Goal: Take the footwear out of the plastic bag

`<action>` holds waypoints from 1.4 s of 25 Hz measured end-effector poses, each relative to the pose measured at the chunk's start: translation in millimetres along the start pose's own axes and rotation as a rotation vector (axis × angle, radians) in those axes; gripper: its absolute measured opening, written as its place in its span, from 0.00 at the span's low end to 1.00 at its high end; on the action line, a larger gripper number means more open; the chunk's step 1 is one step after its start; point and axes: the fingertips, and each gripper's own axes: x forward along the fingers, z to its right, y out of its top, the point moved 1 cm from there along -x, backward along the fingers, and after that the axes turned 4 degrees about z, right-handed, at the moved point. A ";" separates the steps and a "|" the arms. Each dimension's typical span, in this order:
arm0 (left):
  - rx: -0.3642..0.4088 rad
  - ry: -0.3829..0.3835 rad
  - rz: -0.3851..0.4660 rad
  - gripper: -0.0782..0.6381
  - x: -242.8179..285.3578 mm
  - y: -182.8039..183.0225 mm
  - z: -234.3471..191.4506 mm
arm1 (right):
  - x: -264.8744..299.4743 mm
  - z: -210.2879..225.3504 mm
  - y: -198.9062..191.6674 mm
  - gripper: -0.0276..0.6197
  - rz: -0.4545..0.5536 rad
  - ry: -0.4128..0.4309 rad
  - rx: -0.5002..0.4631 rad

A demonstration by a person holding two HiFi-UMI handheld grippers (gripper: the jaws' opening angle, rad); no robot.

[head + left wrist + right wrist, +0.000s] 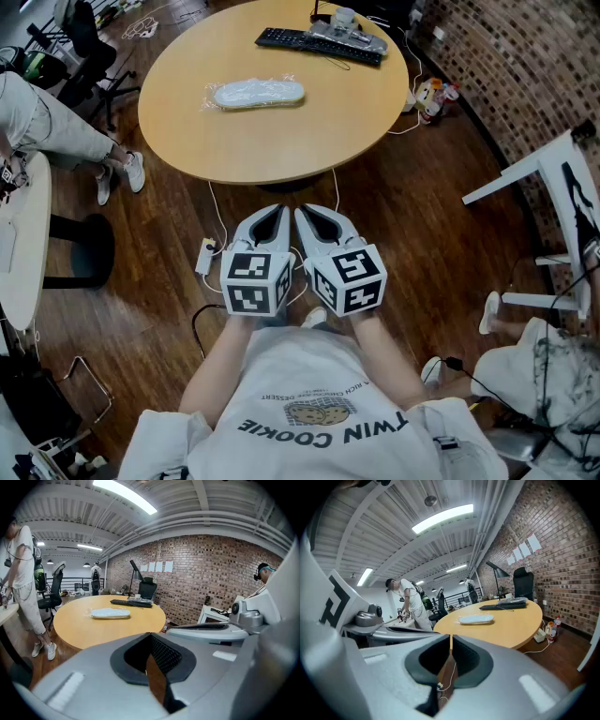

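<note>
- We're right at the starting line: the pale white, flat piece of footwear (260, 93) lies wholly inside its clear, crinkly plastic bag (212, 97), with no part of it poking out that we can make out.
- The bag rests on the round tan wooden surface (281, 145), toward the far side, near the long black keyboard (319, 44) but apart from it.
- Our left claw (277, 210) hangs over the dark wooden floor (412, 216), short of the surface's near edge and well apart from the bag. Its jaws are together and there's nothing between them.
- Our right claw (303, 212) sits just beside the left one, tips almost touching it. Its jaws are pressed together too, and it's empty.
- From both gripper views the bagged footwear shows far off across the surface, and neither claw is touching it.
- So by our reckoning nothing of the job is done yet.
- What's left is the whole run: reach over the surface, spread a claw and pin or pinch the bag, find its open end, take hold of the footwear, and draw it clear of the plastic.
</note>
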 end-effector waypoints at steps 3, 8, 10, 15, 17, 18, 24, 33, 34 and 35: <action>-0.003 -0.003 -0.001 0.12 21.4 6.0 -16.9 | 24.9 12.5 5.3 0.05 -0.009 0.000 -0.002; 0.003 -0.023 -0.013 0.12 58.2 21.3 -63.4 | 80.9 25.9 15.7 0.06 -0.043 -0.012 0.009; 0.008 -0.032 -0.020 0.12 74.1 28.9 -84.8 | 103.3 31.3 21.6 0.06 -0.055 -0.021 0.016; 0.052 -0.041 -0.034 0.12 113.0 48.7 -147.9 | 155.7 43.4 36.8 0.08 -0.061 -0.038 0.051; 0.058 -0.039 -0.045 0.12 126.9 55.5 -175.4 | 172.3 48.8 41.1 0.09 -0.069 -0.053 0.056; 0.059 -0.035 -0.049 0.12 133.5 58.9 -189.7 | 180.7 52.1 42.9 0.10 -0.076 -0.062 0.056; 0.064 -0.004 -0.072 0.13 167.2 65.0 -261.9 | 216.8 75.9 49.5 0.13 -0.099 -0.114 0.066; 0.129 0.051 -0.153 0.16 219.1 60.6 -305.9 | 231.3 148.4 52.3 0.16 -0.097 -0.142 0.235; 0.146 0.072 -0.163 0.16 226.7 61.6 -314.4 | 234.5 158.7 54.0 0.16 -0.093 -0.137 0.249; 0.159 0.092 -0.173 0.16 234.5 62.4 -323.9 | 238.6 168.5 56.2 0.17 -0.089 -0.129 0.262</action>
